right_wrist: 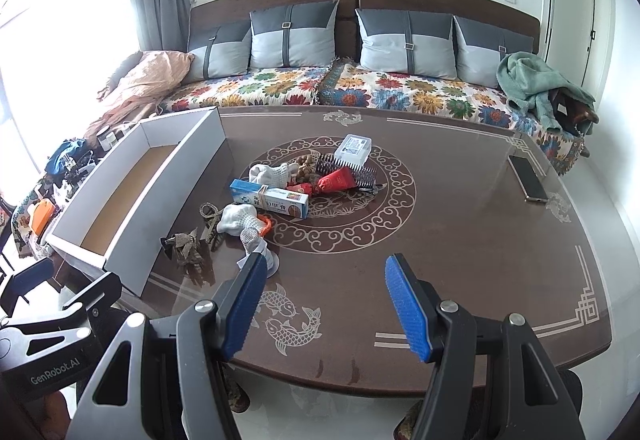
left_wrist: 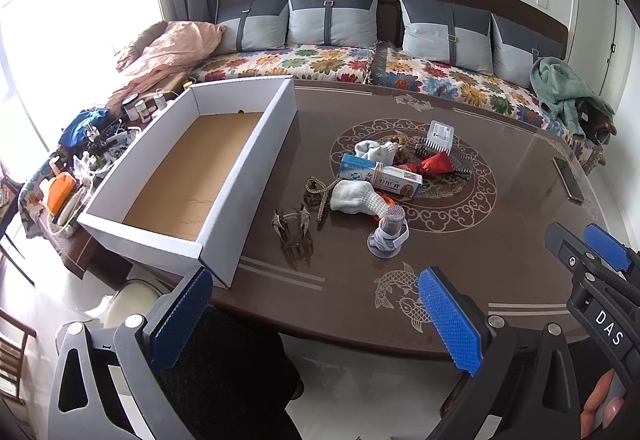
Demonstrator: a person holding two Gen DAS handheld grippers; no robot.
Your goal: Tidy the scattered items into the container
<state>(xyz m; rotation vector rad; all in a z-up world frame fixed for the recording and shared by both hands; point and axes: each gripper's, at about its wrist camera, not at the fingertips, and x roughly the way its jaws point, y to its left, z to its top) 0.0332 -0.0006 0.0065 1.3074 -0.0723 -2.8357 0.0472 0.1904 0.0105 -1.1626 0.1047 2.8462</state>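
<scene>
Surface (left_wrist: pixel 500 224): a big brown one with fish and swirl patterns. It looks shiny, so things may slide on it.
Box (left_wrist: pixel 256 156): a big white one with a brown floor. It sits on the left part of the surface. Nothing is in it yet. One near corner sits right at the edge, so a hard bump could push it off.
Pile (left_wrist: pixel 384 168): the scattered things lie in the middle of the surface, just right of the box. None are tidied yet.
Long packet (left_wrist: pixel 382 178): blue and white. It rests across the white socks (left_wrist: pixel 354 196), so lifting it could drag them along.
Combs (left_wrist: pixel 444 156): dark, at the back of the pile, by a red tube (left_wrist: pixel 436 164).
Hair clip (left_wrist: pixel 292 226): it stands nearest the box wall. It is spiky, so it may slip out of a pinch.
Chain (left_wrist: pixel 318 196): floppy. It could dangle and catch the box edge.
Left tongs (left_wrist: pixel 316 314): wide apart, holding nothing, low at the near edge.
Right tongs (right_wrist: pixel 326 306): also wide apart, holding nothing, above the fish picture.
</scene>
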